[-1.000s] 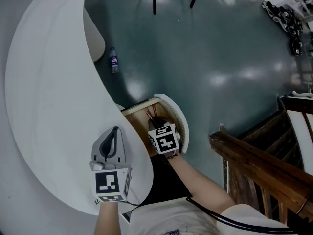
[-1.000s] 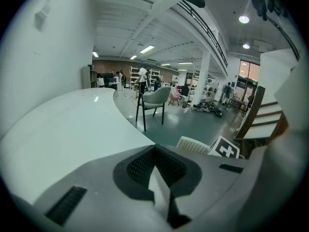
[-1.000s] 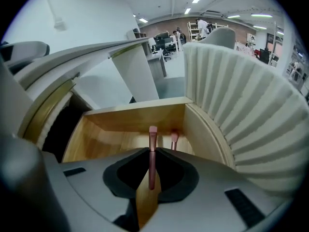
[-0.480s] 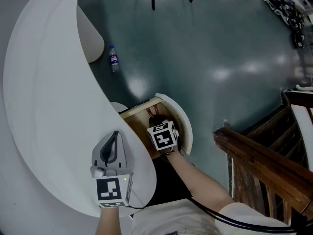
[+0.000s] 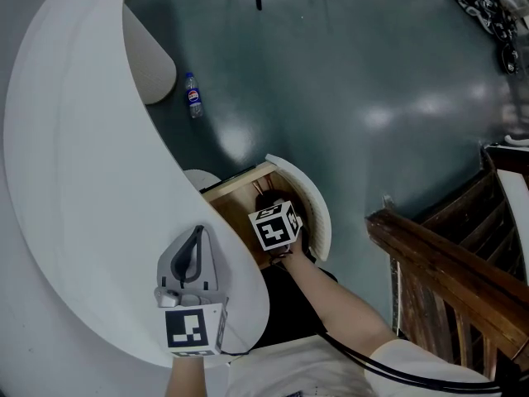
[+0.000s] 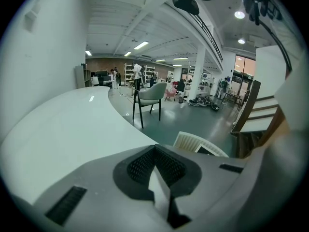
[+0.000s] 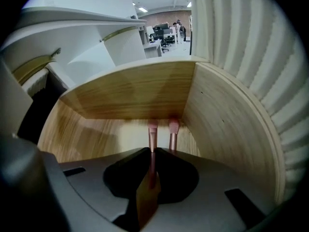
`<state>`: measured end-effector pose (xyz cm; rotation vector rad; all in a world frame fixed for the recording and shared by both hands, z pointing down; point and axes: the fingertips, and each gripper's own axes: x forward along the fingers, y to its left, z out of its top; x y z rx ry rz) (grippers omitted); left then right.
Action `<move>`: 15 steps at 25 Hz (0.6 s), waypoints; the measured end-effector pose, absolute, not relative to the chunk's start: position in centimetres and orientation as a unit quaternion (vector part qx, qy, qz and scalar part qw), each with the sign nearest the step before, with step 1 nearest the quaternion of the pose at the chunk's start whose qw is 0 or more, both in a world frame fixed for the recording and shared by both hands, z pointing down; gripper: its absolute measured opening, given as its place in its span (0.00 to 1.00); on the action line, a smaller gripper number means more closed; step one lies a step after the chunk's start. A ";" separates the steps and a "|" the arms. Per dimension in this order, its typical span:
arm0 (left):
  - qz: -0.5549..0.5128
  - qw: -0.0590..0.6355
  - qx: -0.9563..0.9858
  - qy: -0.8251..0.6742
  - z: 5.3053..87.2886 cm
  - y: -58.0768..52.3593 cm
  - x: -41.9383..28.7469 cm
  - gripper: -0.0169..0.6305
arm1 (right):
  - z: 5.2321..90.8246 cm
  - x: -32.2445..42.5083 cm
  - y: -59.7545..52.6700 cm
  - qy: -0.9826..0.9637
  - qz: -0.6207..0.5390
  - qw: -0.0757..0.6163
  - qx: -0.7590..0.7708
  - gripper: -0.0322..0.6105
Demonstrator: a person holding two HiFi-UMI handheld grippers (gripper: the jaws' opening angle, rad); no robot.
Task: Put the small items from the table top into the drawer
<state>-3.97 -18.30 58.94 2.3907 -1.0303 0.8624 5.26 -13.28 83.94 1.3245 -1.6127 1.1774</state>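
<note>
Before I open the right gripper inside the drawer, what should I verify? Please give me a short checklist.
1. Drawer open around the right gripper: ok.
2. Right gripper shut on the pink stick: ok.
3. Stick's tip touching the drawer floor: cannot tell.
4. Second pink stick beside it lying free: cannot tell.
5. Left gripper shut, empty, above the table top: ok.

The right gripper (image 7: 151, 152) sits low in the drawer (image 5: 237, 202), with the wooden back wall (image 7: 130, 92) close ahead and the curved side wall (image 7: 227, 129) at right; room lies leftward. The white table top (image 5: 74, 180) spreads open before the left gripper (image 6: 155, 149).
</note>
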 end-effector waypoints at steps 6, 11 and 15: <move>0.298 0.203 0.855 -0.372 58.8 -18.5 -4.1 0.06 | 84.0 5.1 -13.3 -0.626 0.453 0.376 0.511 0.15; 0.292 0.208 0.856 -0.373 58.6 -18.4 -4.1 0.06 | 83.9 4.9 -13.2 -0.628 0.457 0.370 0.509 0.15; 0.291 0.216 0.851 -0.379 58.7 -18.2 -4.5 0.06 | 84.0 4.8 -13.3 -0.628 0.456 0.369 0.510 0.15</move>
